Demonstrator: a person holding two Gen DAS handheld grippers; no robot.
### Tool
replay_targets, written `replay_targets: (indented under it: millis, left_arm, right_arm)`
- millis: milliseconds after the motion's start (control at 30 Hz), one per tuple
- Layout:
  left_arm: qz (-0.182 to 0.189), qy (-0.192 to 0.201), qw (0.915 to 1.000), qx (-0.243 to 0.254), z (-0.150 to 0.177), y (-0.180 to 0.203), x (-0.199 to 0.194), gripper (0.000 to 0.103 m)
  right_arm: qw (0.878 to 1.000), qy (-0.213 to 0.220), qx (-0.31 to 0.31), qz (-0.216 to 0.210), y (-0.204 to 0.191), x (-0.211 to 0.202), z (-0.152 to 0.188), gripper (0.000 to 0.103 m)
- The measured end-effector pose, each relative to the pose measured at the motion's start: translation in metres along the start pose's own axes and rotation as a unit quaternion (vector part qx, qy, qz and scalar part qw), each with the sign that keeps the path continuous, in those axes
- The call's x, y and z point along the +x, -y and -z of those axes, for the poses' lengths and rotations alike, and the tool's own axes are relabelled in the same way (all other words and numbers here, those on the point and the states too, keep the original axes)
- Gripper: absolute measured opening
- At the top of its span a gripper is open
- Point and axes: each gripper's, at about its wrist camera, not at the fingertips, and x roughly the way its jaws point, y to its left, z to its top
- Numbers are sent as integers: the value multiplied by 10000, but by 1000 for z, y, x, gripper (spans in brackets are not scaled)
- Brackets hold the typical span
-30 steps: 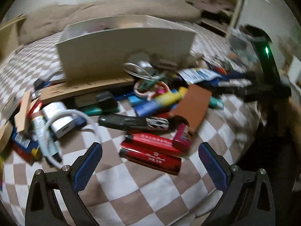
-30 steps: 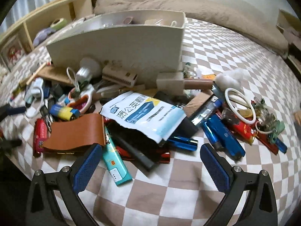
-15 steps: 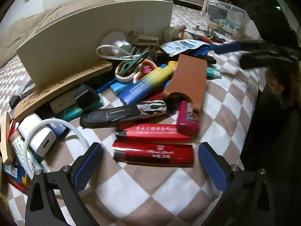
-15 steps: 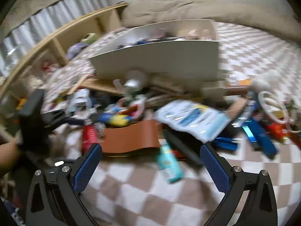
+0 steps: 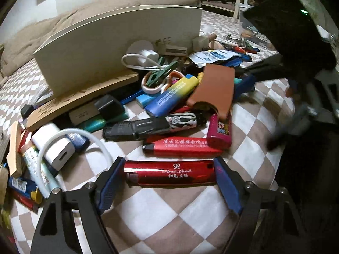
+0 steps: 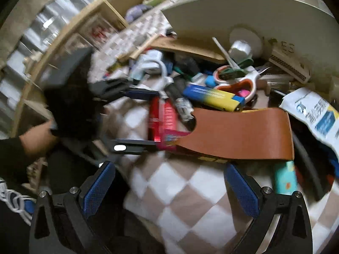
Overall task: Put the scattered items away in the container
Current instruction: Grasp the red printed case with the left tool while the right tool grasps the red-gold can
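Observation:
Lighters, chargers, scissors and a brown leather case (image 5: 214,89) lie heaped on a checked cloth in front of a cream container (image 5: 118,42). My left gripper (image 5: 168,166) is closing lengthwise on the nearest red lighter (image 5: 169,174), with a blue pad against each end. The lighter still lies on the cloth. In the right wrist view my right gripper (image 6: 169,169) is open over bare cloth with nothing between its fingers. The brown leather case (image 6: 239,133) lies just ahead of it. The left gripper (image 6: 156,119) shows there too, blurred, around the red lighter (image 6: 154,118).
A second red lighter (image 5: 182,148), a pink one (image 5: 219,131) and a black pen-like item (image 5: 148,126) lie just beyond the gripped one. A white charger with cable (image 5: 59,154) lies to the left. Wooden shelves (image 6: 70,33) stand behind. A hand (image 6: 40,135) holds the left gripper.
The left jaws have come together from wide open onto the ends of the red lighter. The right gripper has swung left, so the brown case and the left gripper now lie ahead.

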Motion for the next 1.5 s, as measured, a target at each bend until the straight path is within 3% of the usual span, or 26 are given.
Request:
replay_targets:
  millis: [100,233,333,400,500,767,1033,1100,1333,1500]
  left_arm:
    - [-66,-23,10000,-48,2,-2,-3,83]
    - [-175,-86,9997,-129,5,-6,-4,83]
    - [-254,-125,9994,-200,6,-8,-5,83]
    - [-279,-119,9992,-247,7,-9,-6,83]
    - [-333,-127,9989,-289,7,-7,-5,83]
    - [-363,-87,9984,-432,9,-6,-5,83]
    - [-352,-57,9984,-446,9,-5,-5,84]
    - [-357,-59,9983,-460,9,-5,-6,88]
    - [-329,-49,9979,-551,10,-7,-5,90]
    - [-317,-69,9977,-599,10,-7,-6,90]
  right_arm:
    - [9995,92,51,291,11,4,-10,103]
    - [9993,238,176,248,18,4,-17,103]
    - [9985,260,150,467,12,6,-11,103]
    - [9970,117,350,678,13,9,-4,103]
    - [9931,320,643,923,10,7,3,103]
    - [9818,715,1431,1024,9,6,7,103]
    - [9814,663,1105,1422,-1,15,4,103]
    - [9816,643,1006,1493,-2,17,3,103]
    - [9810,660,945,1559,1,12,6,83]
    - [9809,705,1013,1504,2,8,11,81]
